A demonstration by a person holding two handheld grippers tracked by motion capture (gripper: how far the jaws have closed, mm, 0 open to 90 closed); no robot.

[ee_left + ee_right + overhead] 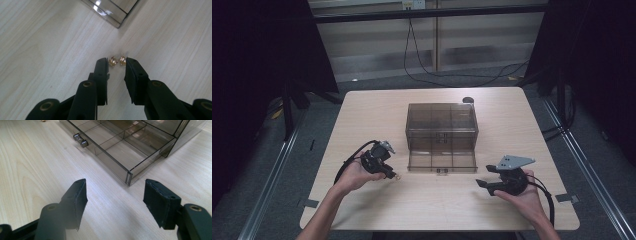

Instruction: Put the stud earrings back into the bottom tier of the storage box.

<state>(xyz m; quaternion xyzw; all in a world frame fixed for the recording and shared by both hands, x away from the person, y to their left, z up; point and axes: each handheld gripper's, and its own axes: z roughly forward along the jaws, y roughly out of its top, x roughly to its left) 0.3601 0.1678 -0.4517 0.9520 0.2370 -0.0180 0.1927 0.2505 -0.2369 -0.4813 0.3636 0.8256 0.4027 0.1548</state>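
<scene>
So, counting from the near edge of the pale wood-grain table [362, 200]: two hands, two black two-jaw grippers. The left hand [354, 175] holds the left gripper [393, 175], and in the left gripper view its jaws are closed down narrow on a small gold ring-shaped piece [116, 60] with two ribbed gold ends, one end against each jaw tip. It sits just over the tabletop, a bit short of the drawer's corner. Can't tell exactly what the piece is, could be an earring or a ring.

The right hand [524, 195] holds the right gripper [481, 184], which has a grey three-cornered plate on top. Its jaws are spread wide with nothing between them, resting low near the table, just in front of the drawer's right front corner.

Further back, mid-table, is one smoky transparent plastic drawer box [441, 120]. Its bottom drawer [442, 161] is pulled out toward the person, and it has two small metal knobs [80, 140] on the front. Dividers split the drawer into compartments, and the ones I can see in the right gripper view look empty.

Past the box, near the far edge, is one small dark round object [468, 99], too small to make out.
</scene>
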